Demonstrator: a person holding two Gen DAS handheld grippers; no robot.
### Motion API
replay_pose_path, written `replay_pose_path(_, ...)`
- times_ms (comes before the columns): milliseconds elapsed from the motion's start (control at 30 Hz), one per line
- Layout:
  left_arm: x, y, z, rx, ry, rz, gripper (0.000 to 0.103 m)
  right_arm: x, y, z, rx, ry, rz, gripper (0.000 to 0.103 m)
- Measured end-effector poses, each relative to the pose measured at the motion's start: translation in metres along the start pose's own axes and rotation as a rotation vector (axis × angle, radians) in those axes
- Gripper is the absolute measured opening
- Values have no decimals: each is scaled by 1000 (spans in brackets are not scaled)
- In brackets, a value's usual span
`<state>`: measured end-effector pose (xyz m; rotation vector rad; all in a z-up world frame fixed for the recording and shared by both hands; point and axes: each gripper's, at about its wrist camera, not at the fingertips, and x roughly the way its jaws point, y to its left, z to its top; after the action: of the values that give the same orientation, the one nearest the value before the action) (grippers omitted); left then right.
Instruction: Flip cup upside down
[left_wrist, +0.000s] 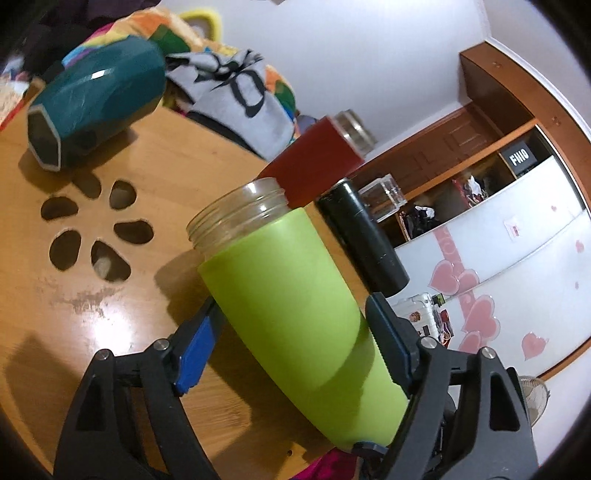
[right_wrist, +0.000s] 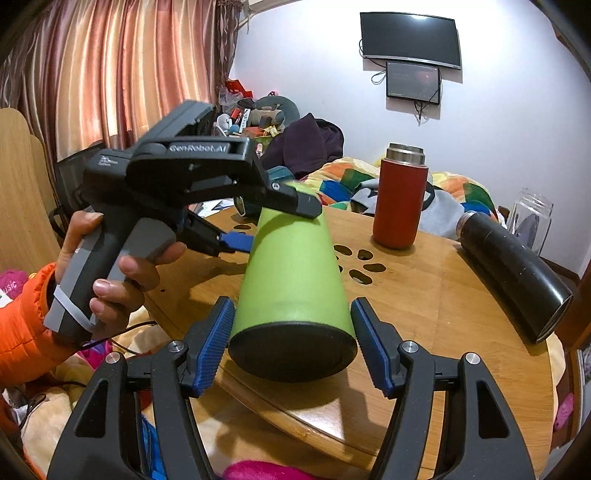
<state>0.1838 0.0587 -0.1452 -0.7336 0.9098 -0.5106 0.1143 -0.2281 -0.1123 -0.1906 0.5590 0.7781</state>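
Table (right_wrist: 461, 295): wooden, round. Green cup (right_wrist: 291, 280): tilted above it, glass mouth, likely rigid, breakable; we grip the sleeve mid-body. Left gripper (left_wrist: 291, 325): clamping the cup. Right gripper (right_wrist: 291, 347): spread around its base, untouching.

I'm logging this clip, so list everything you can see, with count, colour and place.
cup: 1, green, black base, held tilted over table
teal cup: 1, lying on table
red flask: 1, upright on table
black flask: 1, lying on table
jar: 1, clear, beyond table
table: 1, wooden, round
screens: 2, black, on wall
curtain: 1, pink
left gripper: shut on cup
right gripper: open, around cup base
hand: 1, holding left gripper
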Motion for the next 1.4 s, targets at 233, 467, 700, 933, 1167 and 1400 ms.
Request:
replay_pose_path(233, -4, -3, -5, 31, 23, 64, 86, 1, -2, -1, 13, -4, 14, 61)
replay_pose_path(467, -29, -26, -19, 215, -65, 223, 89, 0, -3, -2, 25, -9, 16, 62)
replay_pose_path(700, -32, -75, -39, 491, -130, 286, 65, 5, -4, -10, 59, 12, 54, 65)
replay_pose_path(933, -21, -85, -49, 573, -113, 299, 27, 14, 3, -18, 40, 49, 25, 65)
replay_pose_path(1167, -22, -88, -50, 585, -113, 289, 21, 10, 4, -18, 40, 50, -1, 62)
replay_pose_path(1400, -35, -113, -49, 641, -174, 249, 19, -34, -5, 7, 45, -85, -42, 62)
